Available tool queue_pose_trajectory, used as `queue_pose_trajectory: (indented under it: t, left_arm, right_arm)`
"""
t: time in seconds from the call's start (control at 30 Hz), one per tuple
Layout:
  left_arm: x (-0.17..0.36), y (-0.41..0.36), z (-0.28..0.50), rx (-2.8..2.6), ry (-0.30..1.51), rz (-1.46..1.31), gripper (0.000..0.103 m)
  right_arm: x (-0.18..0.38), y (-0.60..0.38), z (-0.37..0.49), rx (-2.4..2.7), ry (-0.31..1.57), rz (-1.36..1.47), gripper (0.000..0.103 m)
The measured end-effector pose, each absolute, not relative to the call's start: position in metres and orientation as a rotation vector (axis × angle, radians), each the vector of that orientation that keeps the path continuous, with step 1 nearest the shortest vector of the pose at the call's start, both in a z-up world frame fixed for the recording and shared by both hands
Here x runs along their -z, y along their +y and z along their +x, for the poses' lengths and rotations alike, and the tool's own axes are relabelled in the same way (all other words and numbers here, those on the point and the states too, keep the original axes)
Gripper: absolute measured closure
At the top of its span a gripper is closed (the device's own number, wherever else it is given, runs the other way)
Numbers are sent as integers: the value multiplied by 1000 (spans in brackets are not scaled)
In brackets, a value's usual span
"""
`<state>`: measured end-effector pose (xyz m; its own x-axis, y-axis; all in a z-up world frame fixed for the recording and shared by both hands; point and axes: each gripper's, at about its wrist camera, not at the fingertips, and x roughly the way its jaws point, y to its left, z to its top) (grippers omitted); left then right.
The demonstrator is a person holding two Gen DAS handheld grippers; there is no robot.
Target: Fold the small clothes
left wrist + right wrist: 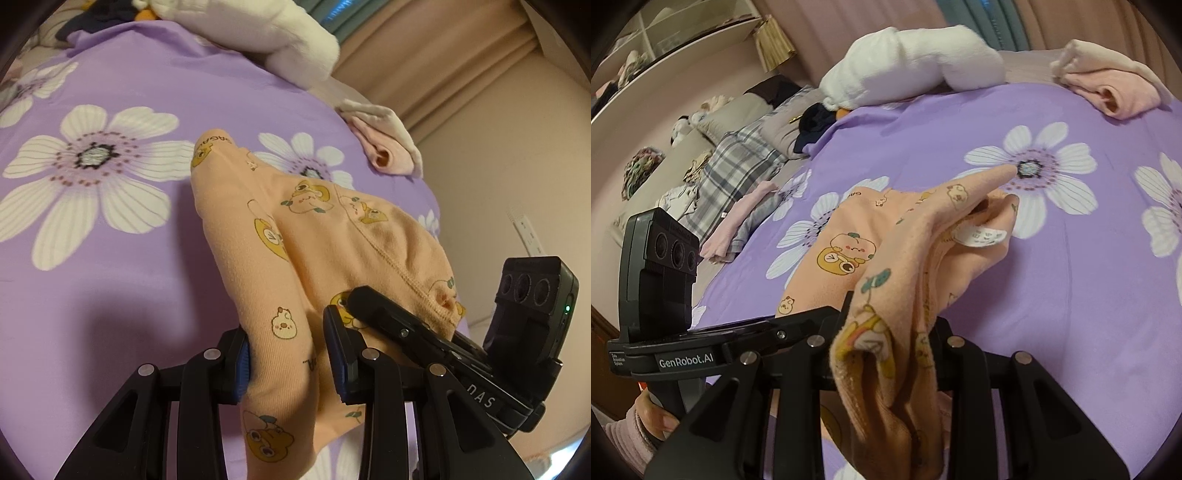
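Observation:
A small peach garment [303, 236] with cartoon prints lies on the purple flowered bed sheet [110, 258], its near end lifted. My left gripper [291, 365] is shut on a bunched fold of it between the blue pads. The right gripper's finger [391, 317] shows in the left wrist view, resting on the hem. In the right wrist view the same garment [905, 258] drapes over my right gripper [886, 354], which is shut on its edge. A white label [982, 236] shows inside the cloth.
A folded pink garment [1108, 85] lies at the sheet's far edge, also in the left wrist view [384, 144]. A white plush [912, 62] lies at the far side. A plaid blanket [738, 173] and folded clothes [738, 225] are to the left. Curtains hang behind.

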<state>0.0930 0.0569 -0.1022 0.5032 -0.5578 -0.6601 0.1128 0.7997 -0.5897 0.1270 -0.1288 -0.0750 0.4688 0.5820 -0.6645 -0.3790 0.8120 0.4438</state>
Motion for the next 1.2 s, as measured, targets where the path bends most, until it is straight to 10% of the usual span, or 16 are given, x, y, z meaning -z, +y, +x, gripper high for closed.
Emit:
queue_pose_trajectory:
  t: [1.2]
  left_arm:
    - [145,106,89,246,1077,-474,69]
  right_arm:
    - [133,-106,145,-559,1082,264,62]
